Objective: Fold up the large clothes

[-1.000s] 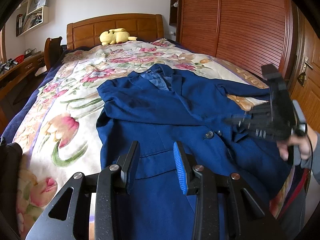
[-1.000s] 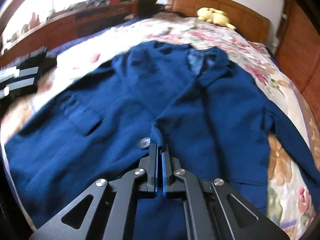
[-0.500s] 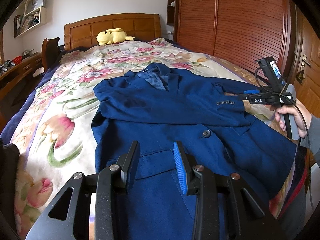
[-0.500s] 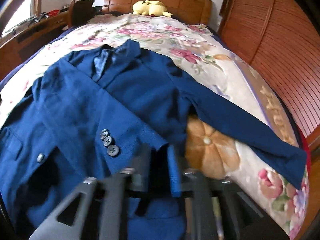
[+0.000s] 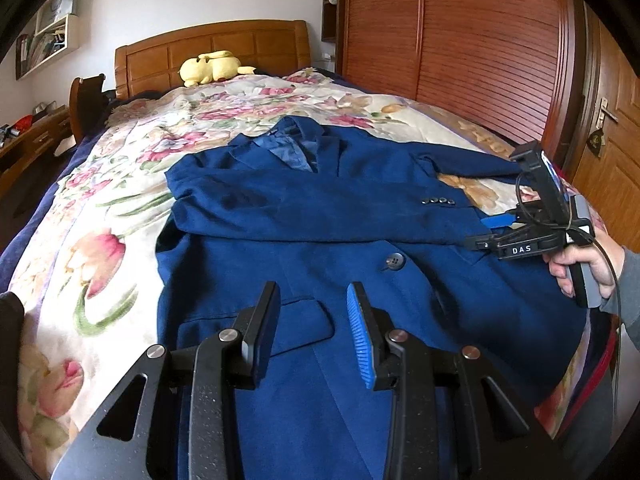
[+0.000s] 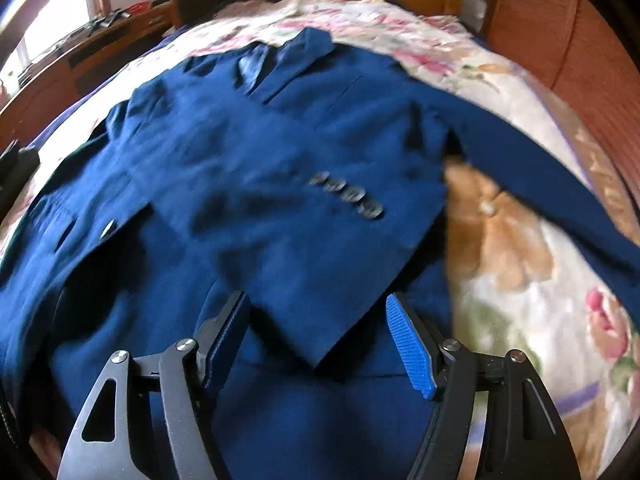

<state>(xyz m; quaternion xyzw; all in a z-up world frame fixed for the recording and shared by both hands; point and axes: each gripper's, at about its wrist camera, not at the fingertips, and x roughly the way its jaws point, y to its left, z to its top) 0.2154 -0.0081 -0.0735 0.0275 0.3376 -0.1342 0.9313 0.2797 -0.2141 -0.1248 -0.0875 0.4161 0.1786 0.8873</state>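
A dark blue blazer lies face up on the floral bedspread. One sleeve is folded across its chest, and the cuff buttons show. The other sleeve stretches out to the right. My right gripper hovers at the folded cuff with its jaws opening. The cuff's corner lies between the fingers, and the pads do not press on it. In the left wrist view a hand holds the right gripper at the jacket's right edge. My left gripper stands open above the lower pocket flap and holds nothing.
A yellow plush toy rests by the wooden headboard. A louvred wooden wardrobe runs along the bed's right side, with a door beyond it. A desk and a chair stand to the left.
The right gripper was shut on the sleeve cuff, carried it across the jacket front, then let go and spread its jaws. The sleeve now lies flat. The left gripper barely moved.
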